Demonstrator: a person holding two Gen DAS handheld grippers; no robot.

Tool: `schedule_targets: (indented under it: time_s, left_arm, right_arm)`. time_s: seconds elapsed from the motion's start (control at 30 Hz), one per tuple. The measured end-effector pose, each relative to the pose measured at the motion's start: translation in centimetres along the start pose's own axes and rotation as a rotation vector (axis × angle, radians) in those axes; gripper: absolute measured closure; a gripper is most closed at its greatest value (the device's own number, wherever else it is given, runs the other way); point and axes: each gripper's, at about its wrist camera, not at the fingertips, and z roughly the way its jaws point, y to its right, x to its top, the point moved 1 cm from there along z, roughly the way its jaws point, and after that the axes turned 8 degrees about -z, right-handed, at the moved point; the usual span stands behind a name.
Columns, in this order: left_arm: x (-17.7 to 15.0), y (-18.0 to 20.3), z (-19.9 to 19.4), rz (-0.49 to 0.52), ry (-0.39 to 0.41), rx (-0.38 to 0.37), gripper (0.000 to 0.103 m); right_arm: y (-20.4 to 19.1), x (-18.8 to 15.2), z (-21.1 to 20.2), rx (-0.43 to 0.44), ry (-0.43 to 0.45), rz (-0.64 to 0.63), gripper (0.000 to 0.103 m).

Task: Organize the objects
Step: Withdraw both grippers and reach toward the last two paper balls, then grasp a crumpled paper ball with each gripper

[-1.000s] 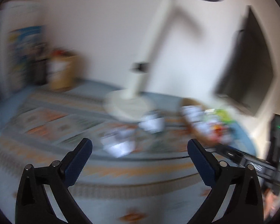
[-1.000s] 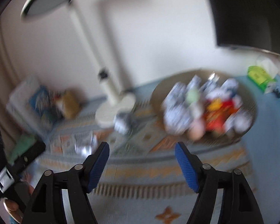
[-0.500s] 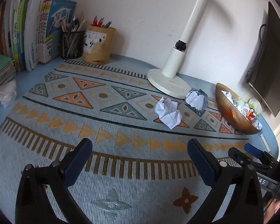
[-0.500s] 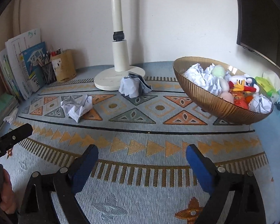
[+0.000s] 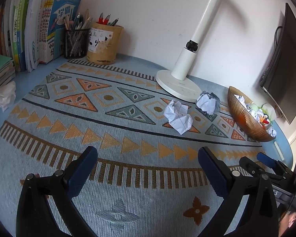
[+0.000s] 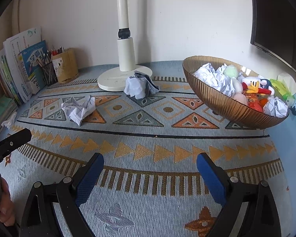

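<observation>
Tongs are gaping empty: left gripper [image 5: 146, 158] and right gripper [image 6: 150, 164], whose jaws have just been opening. Crumpled paper balls [image 6: 79, 108] are lying ahead, bowl [image 6: 223, 102] sitting beyond-right.

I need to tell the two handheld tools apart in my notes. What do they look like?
They look alike: the left tool and right tool each have black angular arms with silver rivets and textured blue pads. Seen from the left camera, the right one's body carries a small green light. No sleeves are visible.
</observation>
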Motion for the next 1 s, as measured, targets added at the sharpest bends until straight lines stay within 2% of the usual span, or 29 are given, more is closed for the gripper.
schedule_targets:
  time_s: [0.47,0.53,0.6,0.63,0.73,0.83,0.9,1.0]
  left_arm:
    - [-0.1,0.1,0.0,0.004,-0.008,0.014,0.001]
    - [-0.3,0.7,0.7,0.032,-0.057,0.025,0.001]
    - [-0.2,1.7,2.2,0.091,-0.159,-0.006,0.001]
    - [-0.1,2.1,2.7,0.111,-0.182,-0.013,0.001]
    - [0.8,3.4,3.6,0.168,-0.180,-0.013,0.001]
    - [2.1,4.7,4.9,0.215,-0.187,-0.036,0.001]
    - [2.7,5.5,6.7,0.246,-0.232,-0.047,0.001]
    - [3.2,5.8,9.0,0.242,-0.236,-0.035,0.001]
  right_arm:
    - [0.1,-0.1,0.4,0.007,-0.021,0.010,0.008]
    - [0.2,-0.1,0.9,0.010,-0.049,0.013,0.008]
    - [0.3,-0.1,1.2,0.003,-0.063,0.024,0.008]
    - [0.4,0.0,1.5,0.013,-0.078,0.032,0.008]
    - [1.2,0.1,2.9,0.087,-0.156,0.077,0.008]
    - [2.8,1.9,2.4,0.119,-0.132,0.185,0.008]
    - [3.1,3.6,3.1,0.141,-0.133,0.201,0.008]
    - [2.3,6.0,6.2,0.184,-0.180,0.167,0.008]
